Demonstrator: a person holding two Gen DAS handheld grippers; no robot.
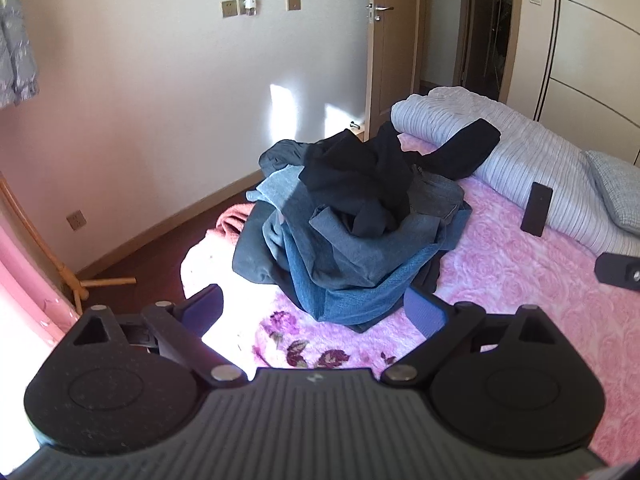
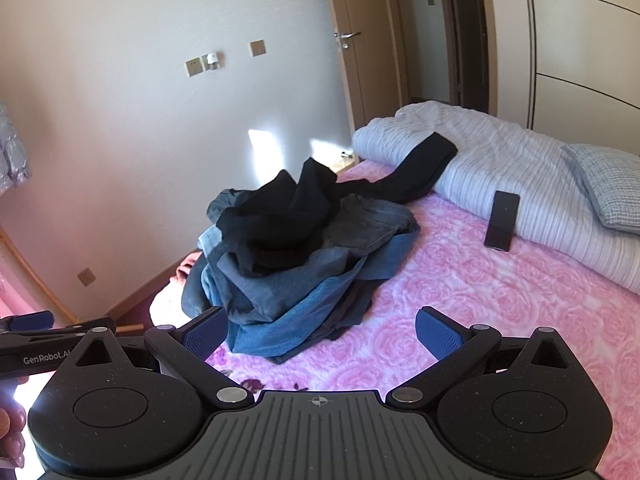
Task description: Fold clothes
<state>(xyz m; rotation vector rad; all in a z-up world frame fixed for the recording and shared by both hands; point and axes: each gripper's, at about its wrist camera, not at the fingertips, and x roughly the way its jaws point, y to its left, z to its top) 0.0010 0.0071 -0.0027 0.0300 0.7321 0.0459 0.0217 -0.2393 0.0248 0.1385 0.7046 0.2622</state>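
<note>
A heap of clothes (image 1: 352, 236) lies on the pink rose-patterned bed cover (image 1: 520, 280): blue and grey denim pieces with a black garment (image 1: 360, 176) on top, one black leg trailing onto the striped duvet. The right wrist view shows the same heap (image 2: 304, 264) and black garment (image 2: 276, 224). My left gripper (image 1: 316, 308) is open, held just short of the heap's near edge, nothing between its blue pads. My right gripper (image 2: 320, 332) is open too, its left pad near the heap's lower corner. The left gripper's body (image 2: 36, 344) shows at the left edge.
A rolled striped duvet (image 1: 520, 148) and a grey pillow (image 1: 616, 192) lie along the bed's far side, a dark phone (image 1: 538, 208) leaning on the duvet. A salmon towel (image 1: 234, 220) sits behind the heap. Wall, wooden door (image 1: 390, 40) and dark floor lie beyond.
</note>
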